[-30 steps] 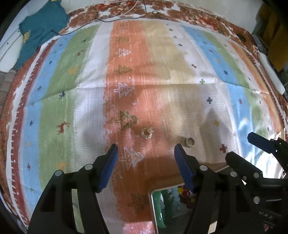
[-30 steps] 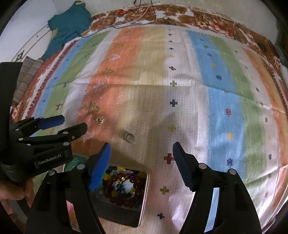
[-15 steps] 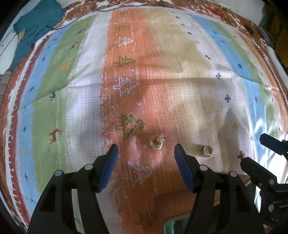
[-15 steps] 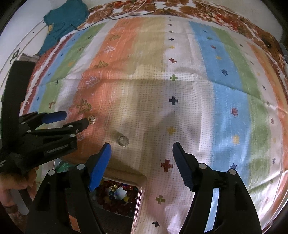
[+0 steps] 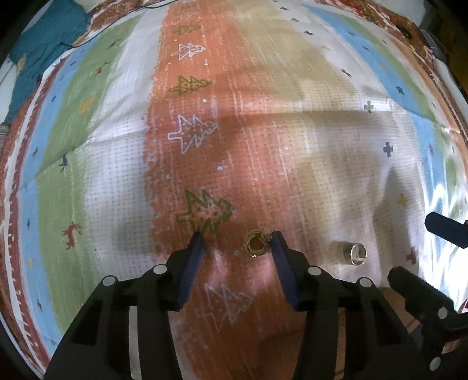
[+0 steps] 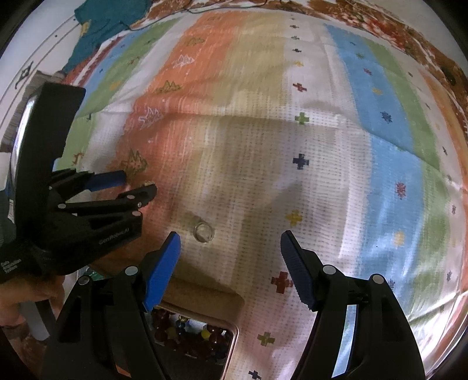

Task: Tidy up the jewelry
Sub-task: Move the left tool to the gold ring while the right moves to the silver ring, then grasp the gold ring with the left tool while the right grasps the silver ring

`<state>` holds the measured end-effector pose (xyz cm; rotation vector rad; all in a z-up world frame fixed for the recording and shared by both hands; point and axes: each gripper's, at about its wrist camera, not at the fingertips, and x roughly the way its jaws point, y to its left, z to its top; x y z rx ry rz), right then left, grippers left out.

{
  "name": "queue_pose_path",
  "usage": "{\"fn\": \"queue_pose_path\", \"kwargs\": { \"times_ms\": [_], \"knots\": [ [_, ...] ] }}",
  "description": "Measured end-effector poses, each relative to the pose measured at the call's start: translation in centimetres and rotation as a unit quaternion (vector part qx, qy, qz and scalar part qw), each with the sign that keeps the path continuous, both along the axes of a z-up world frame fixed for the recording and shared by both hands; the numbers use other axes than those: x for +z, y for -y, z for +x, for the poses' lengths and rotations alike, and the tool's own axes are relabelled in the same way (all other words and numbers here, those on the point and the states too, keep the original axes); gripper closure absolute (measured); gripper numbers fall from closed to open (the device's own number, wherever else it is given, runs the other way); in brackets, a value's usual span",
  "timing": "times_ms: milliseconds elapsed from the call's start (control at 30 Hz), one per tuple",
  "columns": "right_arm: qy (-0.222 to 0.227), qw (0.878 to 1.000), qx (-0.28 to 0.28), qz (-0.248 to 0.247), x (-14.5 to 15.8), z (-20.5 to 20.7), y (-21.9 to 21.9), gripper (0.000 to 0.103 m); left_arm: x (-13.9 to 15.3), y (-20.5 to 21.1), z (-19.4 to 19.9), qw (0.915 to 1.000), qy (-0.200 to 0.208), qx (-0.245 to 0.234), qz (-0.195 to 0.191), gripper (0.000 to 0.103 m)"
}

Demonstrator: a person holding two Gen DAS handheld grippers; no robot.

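A small gold ring [image 5: 256, 243] lies on the orange stripe of the striped cloth [image 5: 263, 117]. My left gripper [image 5: 237, 237] is open around it, with the ring close to the right fingertip. A silver ring [image 5: 354, 253] lies on the cloth to its right; it also shows in the right wrist view [image 6: 203, 232]. My right gripper [image 6: 231, 241] is open and empty, with the silver ring just ahead of its left fingertip. The left gripper shows in the right wrist view [image 6: 137, 182] at the left.
A jewelry box [image 6: 225, 345] holding coloured bead strands sits below my right gripper at the near edge. A teal garment [image 5: 38, 49] lies at the far left corner. A dark cable [image 6: 222, 7] runs along the far edge of the cloth.
My left gripper moved forward and down until its open fingers came around the gold ring. My right gripper moved forward over the box toward the silver ring. Both stayed open.
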<state>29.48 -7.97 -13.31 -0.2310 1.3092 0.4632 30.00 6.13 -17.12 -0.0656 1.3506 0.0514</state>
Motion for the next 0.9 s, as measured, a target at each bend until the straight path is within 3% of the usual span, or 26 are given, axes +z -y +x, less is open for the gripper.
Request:
{"fn": "queue_pose_path", "kwargs": {
  "times_ms": [67,133,733,867,900],
  "knots": [
    [-0.002,1.0,0.005,-0.004,-0.3,0.0,-0.3,0.032,0.1,0.0,0.2,1.0,0.001,-0.002,-0.004,0.076],
    [-0.004,1.0,0.009,-0.009,-0.6,0.1,-0.7,0.032,0.1,-0.1,0.2,0.9999,-0.001,-0.001,-0.011,0.085],
    [-0.027,0.998,0.031,-0.043,-3.5,1.3,-4.5,0.033,-0.1,-4.0,0.7,0.9988,0.007,0.038,-0.029,0.088],
    [-0.038,0.998,0.029,-0.046,-4.4,1.7,-4.6,0.051,-0.2,-3.8,0.6,0.9992,0.008,0.033,-0.022,0.088],
    [-0.037,0.998,0.028,-0.046,-4.5,1.8,-4.7,0.051,-0.3,-3.8,0.6,0.9993,0.008,0.032,-0.02,0.088]
  ]
}}
